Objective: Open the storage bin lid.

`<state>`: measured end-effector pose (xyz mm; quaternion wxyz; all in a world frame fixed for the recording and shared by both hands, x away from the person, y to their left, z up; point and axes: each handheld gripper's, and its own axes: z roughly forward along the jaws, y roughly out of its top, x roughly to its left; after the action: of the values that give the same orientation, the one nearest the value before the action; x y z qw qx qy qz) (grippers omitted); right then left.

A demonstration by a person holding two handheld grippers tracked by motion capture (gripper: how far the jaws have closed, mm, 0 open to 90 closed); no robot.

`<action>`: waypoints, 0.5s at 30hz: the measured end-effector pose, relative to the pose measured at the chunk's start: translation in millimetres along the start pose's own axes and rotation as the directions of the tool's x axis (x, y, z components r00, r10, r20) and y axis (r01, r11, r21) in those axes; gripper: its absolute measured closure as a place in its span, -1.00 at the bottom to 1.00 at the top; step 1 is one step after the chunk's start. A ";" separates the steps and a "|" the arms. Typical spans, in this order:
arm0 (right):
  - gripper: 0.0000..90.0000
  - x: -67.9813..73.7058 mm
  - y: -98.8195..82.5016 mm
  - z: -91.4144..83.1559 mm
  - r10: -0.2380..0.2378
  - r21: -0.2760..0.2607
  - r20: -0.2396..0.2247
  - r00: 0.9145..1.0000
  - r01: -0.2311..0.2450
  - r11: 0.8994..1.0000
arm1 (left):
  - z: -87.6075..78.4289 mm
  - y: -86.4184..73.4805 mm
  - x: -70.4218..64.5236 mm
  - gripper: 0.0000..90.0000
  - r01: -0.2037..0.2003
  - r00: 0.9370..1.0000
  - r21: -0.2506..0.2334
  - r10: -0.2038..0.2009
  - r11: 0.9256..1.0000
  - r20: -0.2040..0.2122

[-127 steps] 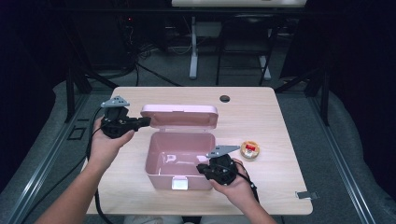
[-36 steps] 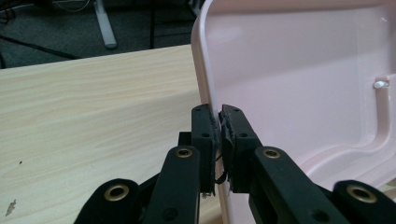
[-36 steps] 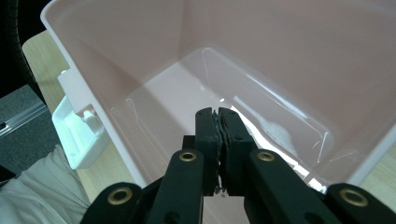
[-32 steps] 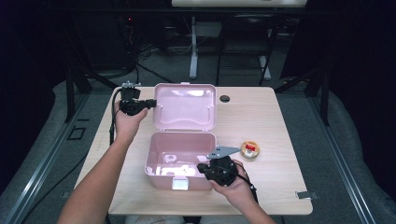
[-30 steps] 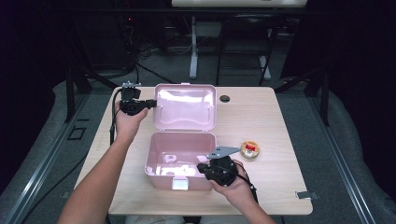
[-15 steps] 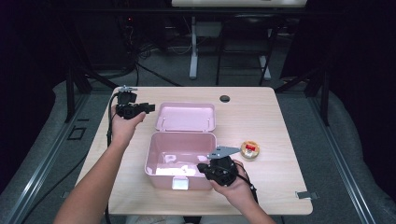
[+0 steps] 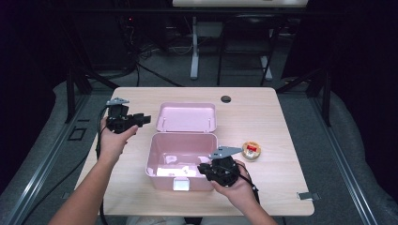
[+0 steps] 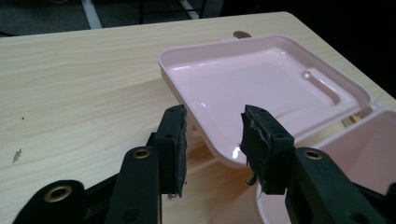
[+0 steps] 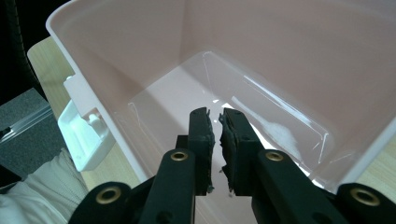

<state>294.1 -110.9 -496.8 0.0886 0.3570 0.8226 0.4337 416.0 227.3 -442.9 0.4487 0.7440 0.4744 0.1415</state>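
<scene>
A pink box (image 7: 158, 157) stands open on the wooden table (image 7: 286, 122), its lid (image 7: 187, 117) swung back and lying nearly flat behind it. My left gripper (image 7: 146, 119) hovers just left of the lid; its jaws have just been opening. In the left gripper view it (image 8: 212, 135) is open, the lid's near corner (image 8: 224, 154) beyond the pads and untouched. My right gripper (image 7: 202, 168) sits at the box's front right corner. In the right gripper view its jaws (image 9: 215, 119) have just parted to a narrow slit over the box's bare inside (image 9: 177, 93), nothing seen between them.
A small round roll (image 7: 251, 150) with a red and yellow top lies right of the box. A black grommet (image 7: 226, 99) sits near the table's far edge. The box's white latch (image 9: 84, 135) hangs on its front wall.
The lid has dropped from upright to lying back on the table. My left gripper has opened, let go of it and drawn away to the left. The right hand has kept still.
</scene>
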 end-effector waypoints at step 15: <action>0.67 -2.0 4.5 -9.3 0.009 -0.015 0.008 1.000 -0.009 1.000 | -25.7 -27.5 -20.5 0.30 -0.087 0.995 -0.007 0.088 0.996 0.045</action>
<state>293.7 -116.6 -488.0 0.0925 0.3618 0.8173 0.4387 373.2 227.9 -446.2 0.4546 0.7659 0.4308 0.1456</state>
